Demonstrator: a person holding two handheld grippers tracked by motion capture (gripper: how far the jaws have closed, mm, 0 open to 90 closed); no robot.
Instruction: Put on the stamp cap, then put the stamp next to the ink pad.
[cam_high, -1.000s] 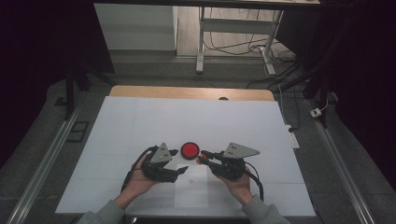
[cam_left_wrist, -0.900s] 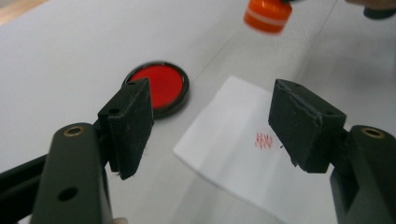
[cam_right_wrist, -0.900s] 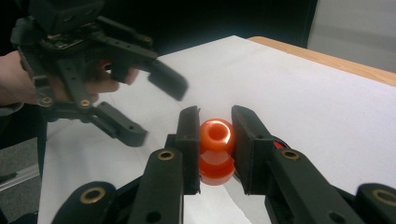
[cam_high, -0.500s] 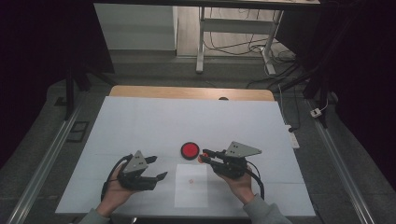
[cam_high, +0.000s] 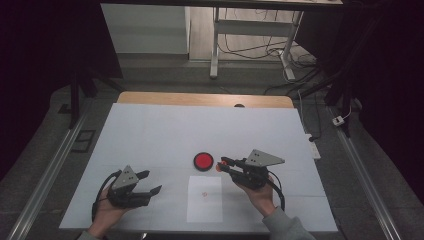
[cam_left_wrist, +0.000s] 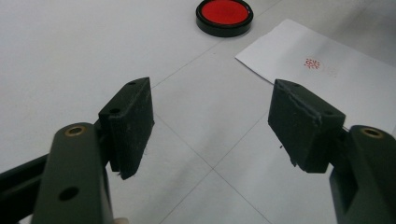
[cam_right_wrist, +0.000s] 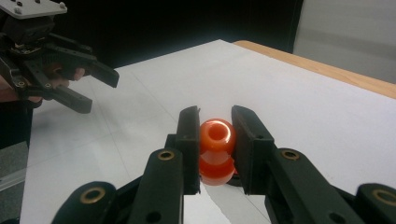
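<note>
A round red ink pad (cam_high: 203, 161) with a black rim lies mid-table, also seen ahead in the left gripper view (cam_left_wrist: 224, 14). Just nearer the person is a white paper sheet (cam_high: 205, 198) bearing a small red stamp mark (cam_high: 203, 194) (cam_left_wrist: 312, 63). My right gripper (cam_high: 223, 164) (cam_right_wrist: 217, 126) is shut on an orange stamp (cam_high: 219, 166) (cam_right_wrist: 216, 149), held just right of the pad. My left gripper (cam_high: 151, 182) (cam_left_wrist: 212, 121) is open and empty, low over the white mat left of the paper; the right gripper view shows it far off (cam_right_wrist: 99, 92).
The white mat (cam_high: 150, 135) covers a wooden table whose far edge (cam_high: 205, 99) shows at the back. A small dark object (cam_high: 239, 105) sits at that edge. A white power strip (cam_high: 313, 149) lies off the right side. Metal rails (cam_high: 45, 180) flank the table.
My left gripper has drawn back from beside the ink pad, left and toward the person. The right gripper has kept its place with the stamp.
</note>
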